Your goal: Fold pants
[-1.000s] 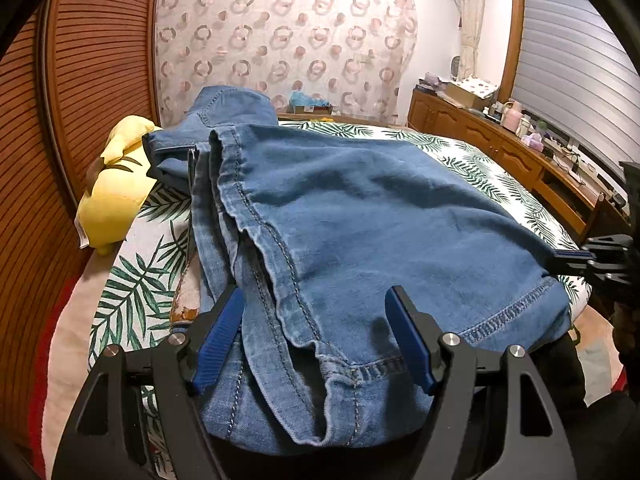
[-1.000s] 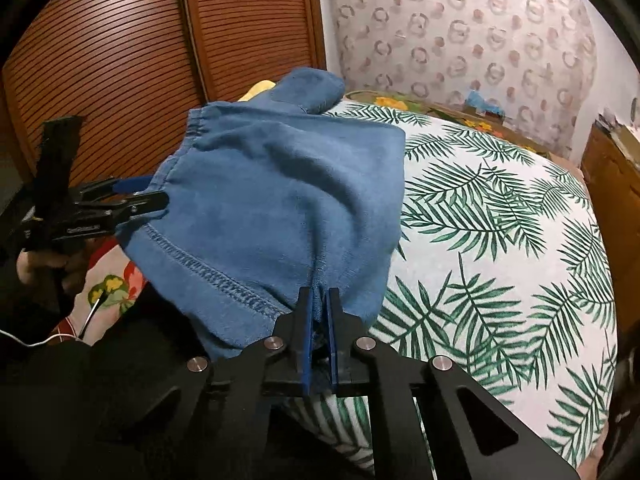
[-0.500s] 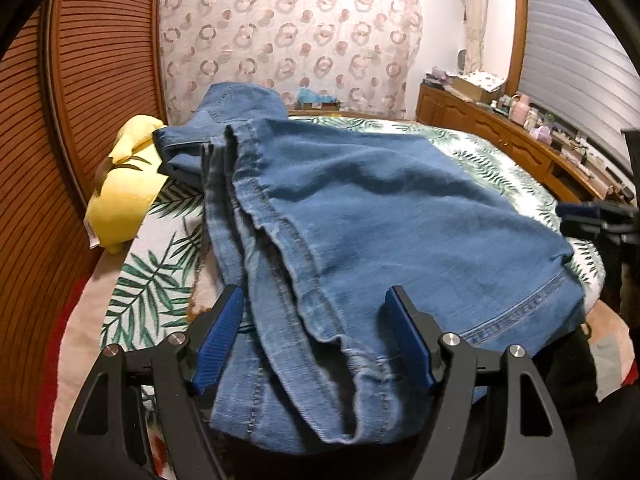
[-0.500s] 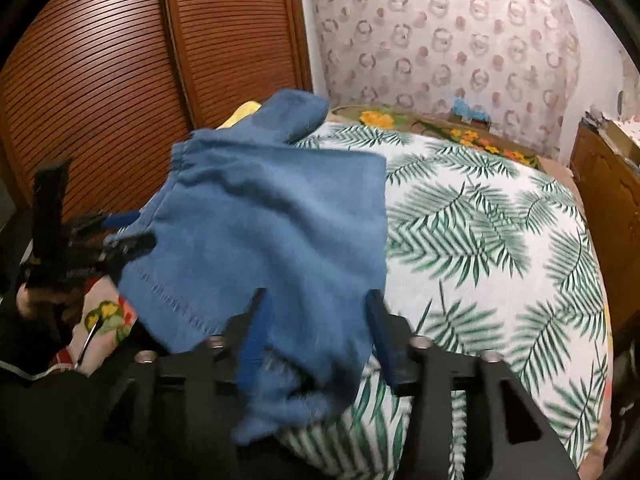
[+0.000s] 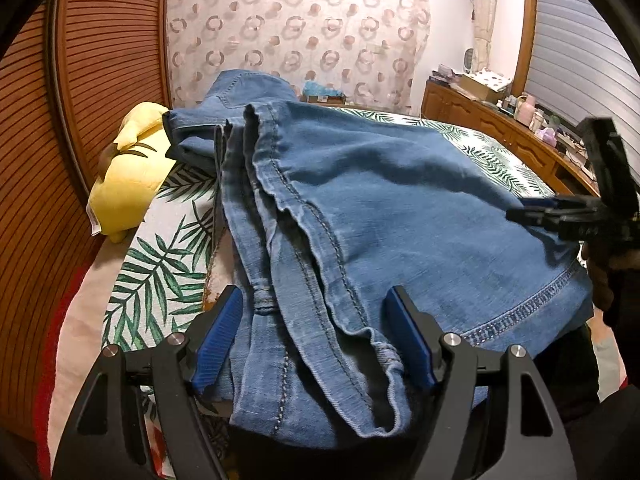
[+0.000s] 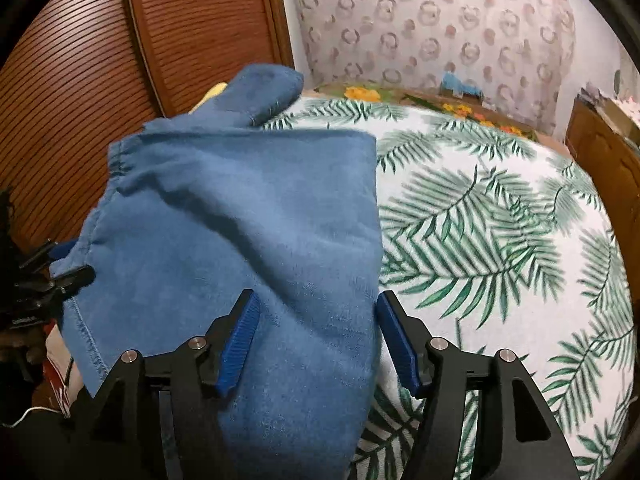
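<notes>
Tool jaws spreading, my right tool lets the folded jeans settle on the bed, left tool wide open, empty, at nine o'clock.

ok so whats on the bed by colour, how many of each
blue: 1, the folded jeans
yellow: 1, a plush toy at the bed's edge by the wooden doors
total: 2 things on the palm-leaf bedspread
</notes>
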### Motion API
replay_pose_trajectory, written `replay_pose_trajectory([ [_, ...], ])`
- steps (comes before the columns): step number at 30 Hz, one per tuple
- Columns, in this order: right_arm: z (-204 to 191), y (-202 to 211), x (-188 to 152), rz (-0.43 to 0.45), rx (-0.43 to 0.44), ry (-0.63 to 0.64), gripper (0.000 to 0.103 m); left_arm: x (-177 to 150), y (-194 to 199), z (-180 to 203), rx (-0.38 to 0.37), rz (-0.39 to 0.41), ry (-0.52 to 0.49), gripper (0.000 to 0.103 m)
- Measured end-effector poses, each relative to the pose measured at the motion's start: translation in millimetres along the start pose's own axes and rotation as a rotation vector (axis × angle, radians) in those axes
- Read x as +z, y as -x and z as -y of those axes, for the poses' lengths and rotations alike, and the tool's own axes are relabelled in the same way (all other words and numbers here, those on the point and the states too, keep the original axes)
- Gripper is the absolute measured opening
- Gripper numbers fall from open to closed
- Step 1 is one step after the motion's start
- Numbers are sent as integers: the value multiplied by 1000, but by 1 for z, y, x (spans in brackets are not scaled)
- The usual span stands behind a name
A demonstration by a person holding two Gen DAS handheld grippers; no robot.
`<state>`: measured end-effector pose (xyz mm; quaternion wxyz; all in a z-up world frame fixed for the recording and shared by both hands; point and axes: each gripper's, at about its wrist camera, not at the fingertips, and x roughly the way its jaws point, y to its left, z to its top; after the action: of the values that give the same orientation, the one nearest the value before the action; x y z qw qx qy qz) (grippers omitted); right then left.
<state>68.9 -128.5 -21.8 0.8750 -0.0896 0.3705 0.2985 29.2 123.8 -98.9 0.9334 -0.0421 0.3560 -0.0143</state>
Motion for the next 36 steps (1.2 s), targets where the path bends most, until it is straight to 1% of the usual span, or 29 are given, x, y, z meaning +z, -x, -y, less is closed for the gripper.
replay_pose_trajectory([
  [5,-1,-6,-8,-28,8,-19,63,4,10,2,-5,21,2,75],
  [12,2,4,-22,-49,37,-49,63,13,23,21,-41,59,-38,75],
  [15,6,10,-26,-50,52,-56,63,16,23,28,-57,64,-50,75],
  [22,3,16,-28,-37,50,-48,62,19,21,43,-83,60,-75,75],
  [24,0,17,-30,-35,65,-48,56,17,20,47,-89,53,-81,75],
  [26,-3,16,-30,-39,103,-50,39,14,15,49,-91,35,-87,75],
  [27,-4,16,-30,-40,117,-49,36,13,12,51,-91,26,-88,75],
  [29,-8,16,-28,-33,123,-29,22,10,6,52,-91,5,-90,75],
  [32,-11,21,-24,-8,130,-23,13,4,2,54,-72,1,-109,75],
  [36,-17,40,-12,65,159,-20,10,0,2,56,-62,-2,-126,75],
])
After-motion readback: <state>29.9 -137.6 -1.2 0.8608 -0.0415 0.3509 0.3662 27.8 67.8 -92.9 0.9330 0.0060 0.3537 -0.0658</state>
